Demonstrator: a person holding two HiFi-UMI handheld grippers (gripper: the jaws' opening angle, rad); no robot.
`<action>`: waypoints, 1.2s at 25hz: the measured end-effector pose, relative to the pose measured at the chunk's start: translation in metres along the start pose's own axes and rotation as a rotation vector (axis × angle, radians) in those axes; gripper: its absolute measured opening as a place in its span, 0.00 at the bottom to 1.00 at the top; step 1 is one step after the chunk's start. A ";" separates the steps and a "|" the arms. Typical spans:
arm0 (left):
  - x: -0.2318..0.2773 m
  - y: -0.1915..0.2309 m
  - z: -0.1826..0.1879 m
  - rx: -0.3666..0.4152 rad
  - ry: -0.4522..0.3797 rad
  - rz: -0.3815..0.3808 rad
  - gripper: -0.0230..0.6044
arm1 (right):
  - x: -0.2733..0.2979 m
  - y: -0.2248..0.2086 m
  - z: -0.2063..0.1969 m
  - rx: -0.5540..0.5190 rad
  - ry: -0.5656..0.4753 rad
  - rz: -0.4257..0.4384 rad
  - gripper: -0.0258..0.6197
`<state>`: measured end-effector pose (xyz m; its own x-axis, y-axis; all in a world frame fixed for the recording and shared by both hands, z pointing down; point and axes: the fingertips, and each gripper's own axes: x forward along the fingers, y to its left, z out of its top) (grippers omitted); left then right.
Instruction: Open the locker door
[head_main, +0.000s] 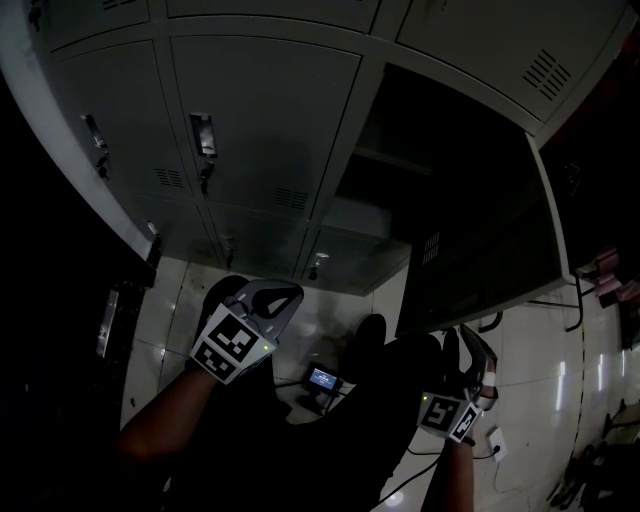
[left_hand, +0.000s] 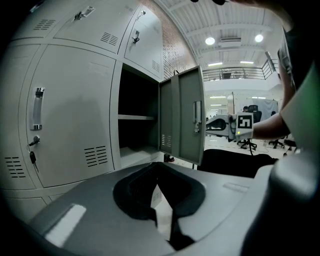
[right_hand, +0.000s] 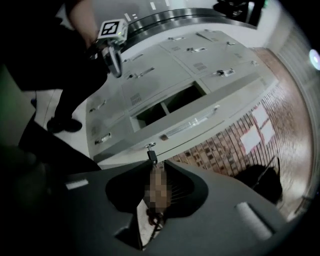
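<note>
Grey lockers (head_main: 260, 110): open locker door (head_main: 480, 200) stands beyond left tongs (head_main: 285, 296) and right tongs (head_main: 468, 346), both closed empty.

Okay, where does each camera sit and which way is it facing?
Head view: on the person's head, facing steeply down at lockers and floor; shows legs, left gripper, right gripper.
Left gripper view: on that gripper, facing the open locker door; shows its jaws.
Right gripper view: on that gripper, facing the lockers sideways; shows its jaws.
Each gripper view shows the other gripper.
</note>
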<state>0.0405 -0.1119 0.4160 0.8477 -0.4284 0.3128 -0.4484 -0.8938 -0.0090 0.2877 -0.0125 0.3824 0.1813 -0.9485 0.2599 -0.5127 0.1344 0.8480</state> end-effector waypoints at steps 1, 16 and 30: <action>0.000 0.000 0.000 0.000 0.000 0.000 0.06 | -0.006 -0.003 0.004 0.058 -0.021 -0.005 0.16; -0.001 0.000 -0.002 0.002 0.005 -0.001 0.06 | 0.004 0.077 0.089 0.572 -0.265 0.473 0.04; -0.001 0.002 0.001 0.008 0.000 0.000 0.06 | 0.010 0.072 0.086 0.686 -0.261 0.513 0.04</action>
<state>0.0394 -0.1139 0.4148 0.8476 -0.4287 0.3128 -0.4465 -0.8946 -0.0163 0.1807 -0.0373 0.4068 -0.3616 -0.8654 0.3469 -0.8824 0.4378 0.1724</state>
